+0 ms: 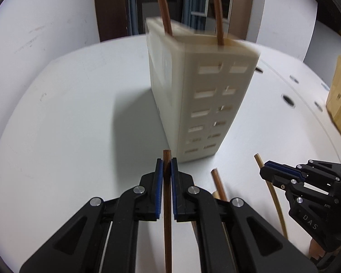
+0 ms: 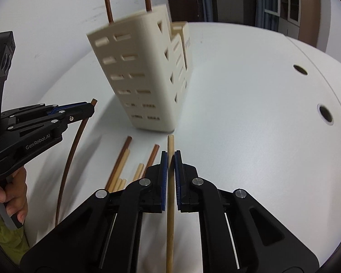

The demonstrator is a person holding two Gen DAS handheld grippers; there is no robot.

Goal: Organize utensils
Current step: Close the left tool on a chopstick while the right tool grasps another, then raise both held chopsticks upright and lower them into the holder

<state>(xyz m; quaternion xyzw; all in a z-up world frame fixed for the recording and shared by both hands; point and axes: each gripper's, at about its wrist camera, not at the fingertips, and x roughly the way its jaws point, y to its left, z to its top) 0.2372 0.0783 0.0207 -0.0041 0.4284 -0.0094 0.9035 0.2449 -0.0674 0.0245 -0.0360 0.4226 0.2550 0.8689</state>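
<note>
Your left claw (image 1: 167,170) is pinching a dark brown chopstick (image 1: 167,216) between its blue pads, the stick running lengthwise through the jaws with its tip poking out just short of the cream slotted holder (image 1: 200,104). Your right claw (image 2: 170,166) is pressed onto a pale bamboo chopstick (image 2: 170,202) in the same lengthwise way, its tip also pointing at the foot of the holder (image 2: 143,79).

The holder stands upright on the white tabletop (image 1: 68,113), ahead of both claws. Two dark brown chopsticks (image 1: 162,6) stand in its tall end compartment, rising above the rim; in the right wrist view they (image 2: 108,2) show at the end nearest the left claw (image 2: 92,110).

In front of the holder, between the two claws, loose chopsticks (image 2: 122,166) lie on the tabletop (image 2: 250,113), brown and pale ones mixed and roughly parallel. To the holder's right, at the tabletop's edge, sits a tan paper bag (image 1: 339,100).
</note>
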